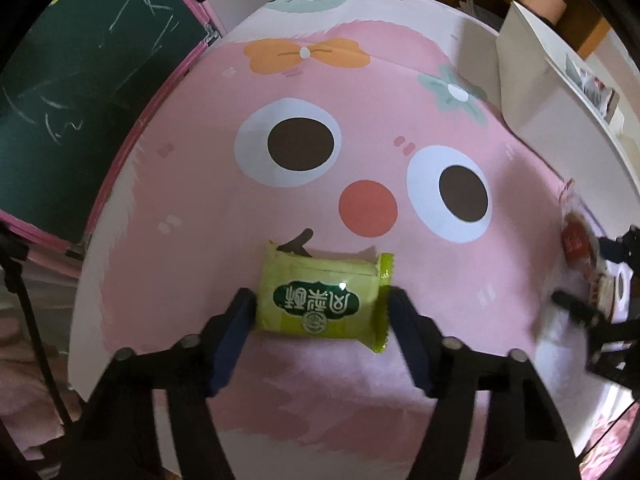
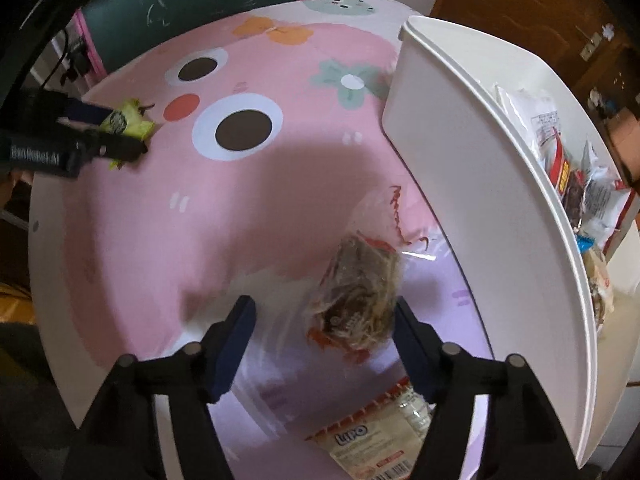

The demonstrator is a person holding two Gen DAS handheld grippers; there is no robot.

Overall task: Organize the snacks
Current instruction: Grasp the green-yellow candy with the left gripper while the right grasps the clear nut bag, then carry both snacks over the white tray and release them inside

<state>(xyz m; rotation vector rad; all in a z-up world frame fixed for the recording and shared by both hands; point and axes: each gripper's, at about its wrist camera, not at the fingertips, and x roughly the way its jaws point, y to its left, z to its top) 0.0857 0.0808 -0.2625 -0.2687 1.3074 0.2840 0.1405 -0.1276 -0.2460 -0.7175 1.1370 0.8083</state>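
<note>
A green wrapped snack point(image 1: 324, 300) lies on the pink cartoon table cover point(image 1: 200, 220), between the fingers of my left gripper point(image 1: 322, 308). The jaws are wide and sit at its two ends, not squeezing. It also shows in the right wrist view point(image 2: 128, 122). My right gripper point(image 2: 322, 316) is open above a clear-wrapped brown pastry point(image 2: 360, 292), which lies by its right finger. A Lipo packet point(image 2: 372, 444) lies nearer, partly hidden. A white bin point(image 2: 500, 208) at the right holds several snack packs point(image 2: 576, 176).
A green chalkboard with a pink frame point(image 1: 80, 80) stands left of the table. The white bin point(image 1: 560, 120) sits on the table's right side. The table's round edge point(image 2: 52, 280) drops off at the left. A wooden door point(image 2: 520, 4) is behind.
</note>
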